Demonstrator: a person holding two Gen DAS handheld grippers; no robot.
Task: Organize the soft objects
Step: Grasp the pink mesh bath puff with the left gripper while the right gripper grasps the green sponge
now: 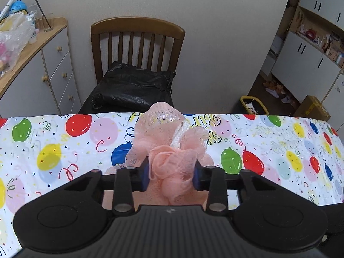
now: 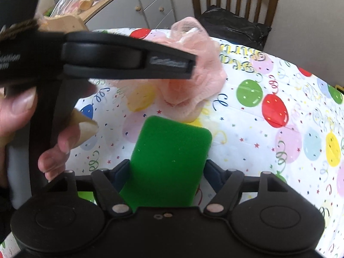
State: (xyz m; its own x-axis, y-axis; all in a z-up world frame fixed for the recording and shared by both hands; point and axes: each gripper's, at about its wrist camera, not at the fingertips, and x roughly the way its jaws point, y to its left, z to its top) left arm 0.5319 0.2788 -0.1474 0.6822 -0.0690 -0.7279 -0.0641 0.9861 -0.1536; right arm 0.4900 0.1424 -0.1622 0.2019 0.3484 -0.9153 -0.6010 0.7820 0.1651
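My left gripper (image 1: 171,169) is shut on a peach mesh bath pouf (image 1: 169,142) with a white cord loop, held above the balloon-print tablecloth (image 1: 64,150). The pouf also shows in the right wrist view (image 2: 193,79), with the left gripper (image 2: 191,66) reaching in from the left across it. My right gripper (image 2: 166,172) is shut on a green sponge (image 2: 169,161), held above the table. A bare hand (image 2: 19,111) holds the left gripper's handle.
A wooden chair (image 1: 137,43) with a black plastic bag (image 1: 133,88) on its seat stands behind the table. A white drawer cabinet (image 1: 43,71) with clutter on top is at the left. A brown cardboard piece (image 2: 86,126) lies near the hand.
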